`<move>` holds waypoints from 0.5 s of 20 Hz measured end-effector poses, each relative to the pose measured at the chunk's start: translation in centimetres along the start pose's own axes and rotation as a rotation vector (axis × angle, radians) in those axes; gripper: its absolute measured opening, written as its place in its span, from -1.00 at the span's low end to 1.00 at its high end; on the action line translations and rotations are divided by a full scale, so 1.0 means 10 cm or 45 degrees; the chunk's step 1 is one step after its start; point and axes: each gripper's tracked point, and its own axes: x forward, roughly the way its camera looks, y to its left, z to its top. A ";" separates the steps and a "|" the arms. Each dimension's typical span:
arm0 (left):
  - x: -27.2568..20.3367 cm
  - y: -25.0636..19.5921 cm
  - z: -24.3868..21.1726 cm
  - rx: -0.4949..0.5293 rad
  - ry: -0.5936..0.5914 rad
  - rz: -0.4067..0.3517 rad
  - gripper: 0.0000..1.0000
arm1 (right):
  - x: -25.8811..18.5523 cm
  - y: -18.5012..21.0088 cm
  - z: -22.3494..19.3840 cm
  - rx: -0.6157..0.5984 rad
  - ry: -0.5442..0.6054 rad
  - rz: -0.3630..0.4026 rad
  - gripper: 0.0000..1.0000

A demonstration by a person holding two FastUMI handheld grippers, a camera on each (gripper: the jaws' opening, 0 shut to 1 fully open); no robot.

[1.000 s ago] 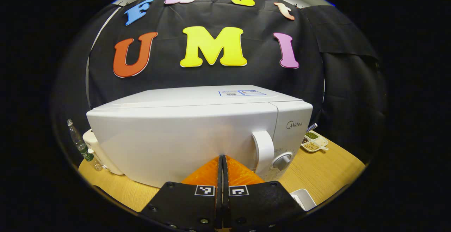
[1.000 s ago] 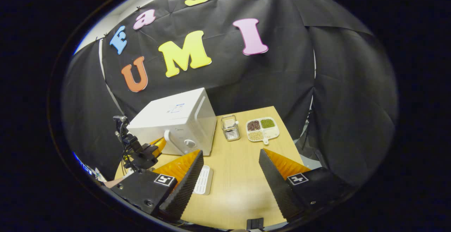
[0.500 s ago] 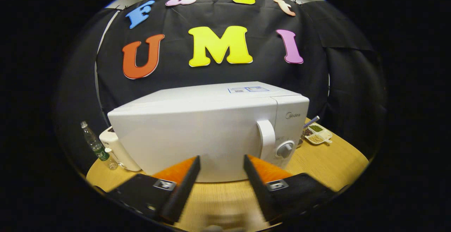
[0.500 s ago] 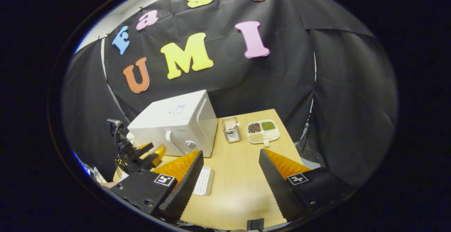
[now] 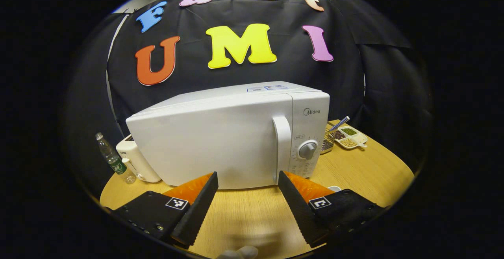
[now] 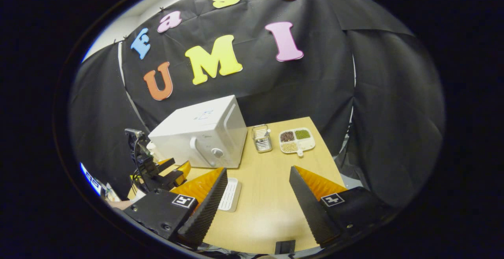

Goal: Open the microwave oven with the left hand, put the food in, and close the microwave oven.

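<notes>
Opening step: microwave (image 5: 220, 145) door looks shut, left tool (image 5: 248, 206) released, empty; next, clamp the handle (image 5: 282, 148) at 1 o'clock.

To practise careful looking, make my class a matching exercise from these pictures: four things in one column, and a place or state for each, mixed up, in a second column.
Things
1. microwave door
2. plastic bottle
3. divided dish of beans
4. left gripper

Places or states
A. open, holding nothing
B. on the table to the right of the microwave, past the metal basket
C. shut
D. upright, left of the microwave

Pairs: 1-C, 2-D, 3-B, 4-A
</notes>
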 end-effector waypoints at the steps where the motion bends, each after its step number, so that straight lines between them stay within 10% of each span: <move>1: -0.04 0.00 0.03 -0.004 -0.005 0.005 0.90 | -0.01 -0.01 -0.01 -0.001 -0.006 0.000 0.82; 10: -1.49 0.38 0.77 -0.082 -0.189 0.034 0.89 | -0.51 0.35 0.30 -0.076 -0.229 -0.068 0.80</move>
